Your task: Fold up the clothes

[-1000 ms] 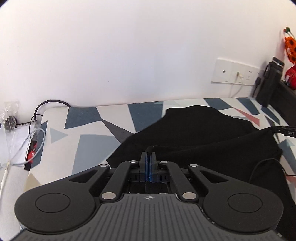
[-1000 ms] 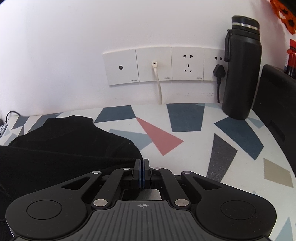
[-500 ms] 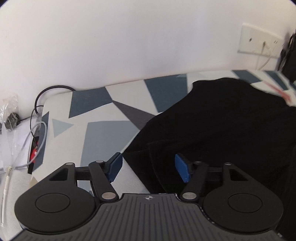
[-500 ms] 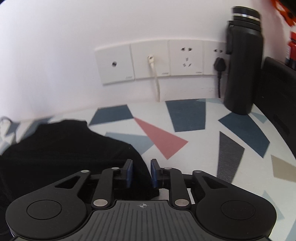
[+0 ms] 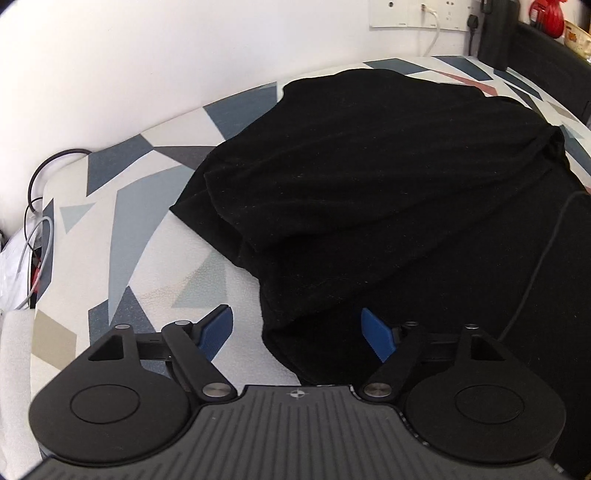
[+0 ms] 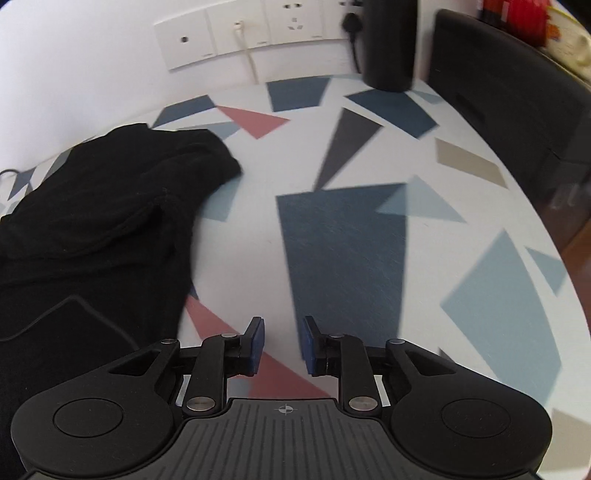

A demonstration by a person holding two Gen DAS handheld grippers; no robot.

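one black garment [image 5: 369, 177] lay bunched on the patterned tablecloth [image 5: 147, 236], folded over itself, its near corner sitting between the two blue pads of my left claw [image 5: 297, 332]. that claw's jaws were opening wide, the pads [image 5: 218, 328] clear of the cloth and pressing on nothing. my right claw [image 6: 282, 345] was released too, its two pads a small way apart over bare tablecloth, with the garment's edge off to its left and nothing between the fingers. against the wall i counted four white socket plates [image 6: 255, 33], with one white cable and one black plug in them, and one black bottle [image 6: 388, 48] standing beside them. one thin black cord [image 5: 543, 258] trailed over the garment.
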